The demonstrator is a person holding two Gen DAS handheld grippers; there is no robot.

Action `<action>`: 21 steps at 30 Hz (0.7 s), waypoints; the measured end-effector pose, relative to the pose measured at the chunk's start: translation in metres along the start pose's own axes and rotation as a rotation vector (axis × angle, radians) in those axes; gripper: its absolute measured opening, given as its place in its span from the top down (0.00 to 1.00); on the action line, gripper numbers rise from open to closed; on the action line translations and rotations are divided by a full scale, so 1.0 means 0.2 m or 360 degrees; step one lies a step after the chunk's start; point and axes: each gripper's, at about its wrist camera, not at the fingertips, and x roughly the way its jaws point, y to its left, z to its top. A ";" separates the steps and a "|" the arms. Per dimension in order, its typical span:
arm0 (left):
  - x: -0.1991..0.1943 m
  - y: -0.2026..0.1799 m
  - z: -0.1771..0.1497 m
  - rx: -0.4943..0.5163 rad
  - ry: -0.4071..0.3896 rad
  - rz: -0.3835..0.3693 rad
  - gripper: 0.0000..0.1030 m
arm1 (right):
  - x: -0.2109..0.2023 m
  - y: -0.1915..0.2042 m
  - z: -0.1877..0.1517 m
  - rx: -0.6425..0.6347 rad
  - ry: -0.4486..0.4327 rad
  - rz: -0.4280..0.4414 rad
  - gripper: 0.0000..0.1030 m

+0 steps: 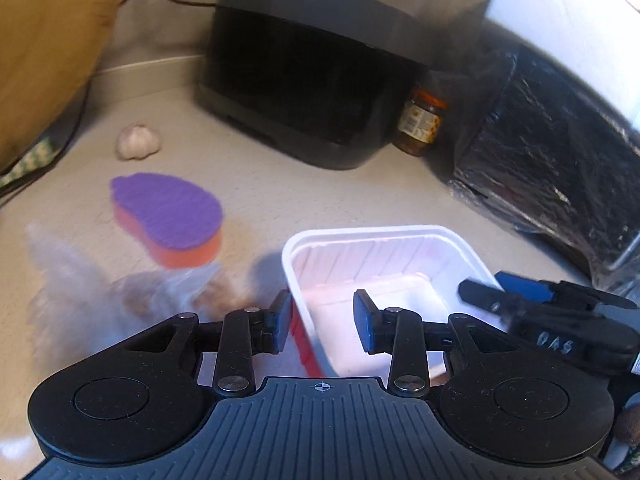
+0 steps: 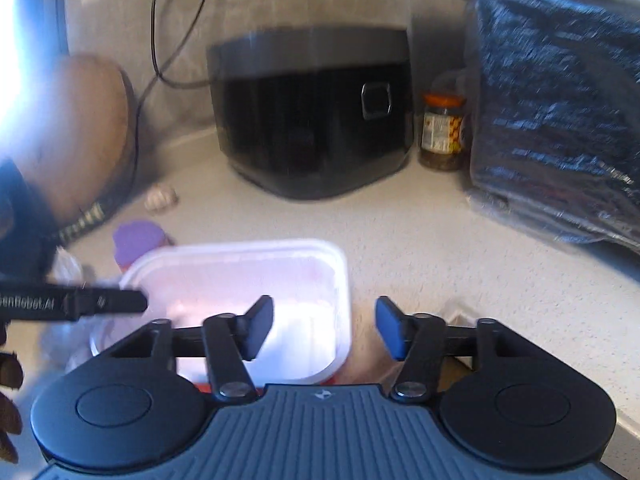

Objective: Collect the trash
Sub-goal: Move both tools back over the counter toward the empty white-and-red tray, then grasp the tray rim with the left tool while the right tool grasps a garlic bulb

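A white plastic tray (image 1: 380, 236) with a red outer side sits empty just ahead of both grippers. My left gripper (image 1: 322, 322) is open and straddles the tray's left wall, one pad outside and one inside, with a gap to the inner pad. In the right wrist view my right gripper (image 2: 324, 330) is open and straddles the tray's (image 2: 240, 248) right wall, with neither pad pressing on it. The right gripper (image 1: 500, 292) also shows at the tray's right rim. A crumpled clear plastic wrapper (image 1: 100, 300) lies blurred left of the tray.
A purple and orange sponge (image 1: 168, 216) and a garlic bulb (image 1: 138, 142) lie on the beige counter. Behind stand a black cooker (image 1: 312, 80), a jar (image 1: 420, 124) and a dark foil-like bag (image 1: 540, 152). A wooden board (image 1: 40, 40) leans at the left.
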 end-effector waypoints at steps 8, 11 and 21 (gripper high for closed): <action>0.07 -0.04 -0.01 0.0102 0.0010 0.0055 0.77 | 0.02 -0.04 -0.01 0.0050 0.0047 0.0112 0.64; -0.06 0.01 -0.05 0.0024 -0.0019 0.0105 0.83 | -0.04 0.03 0.00 0.0000 0.0020 0.0199 0.64; -0.78 0.38 -0.35 -0.0157 -0.0204 0.0474 0.85 | -0.11 0.62 0.09 -0.0232 0.0158 0.0832 0.63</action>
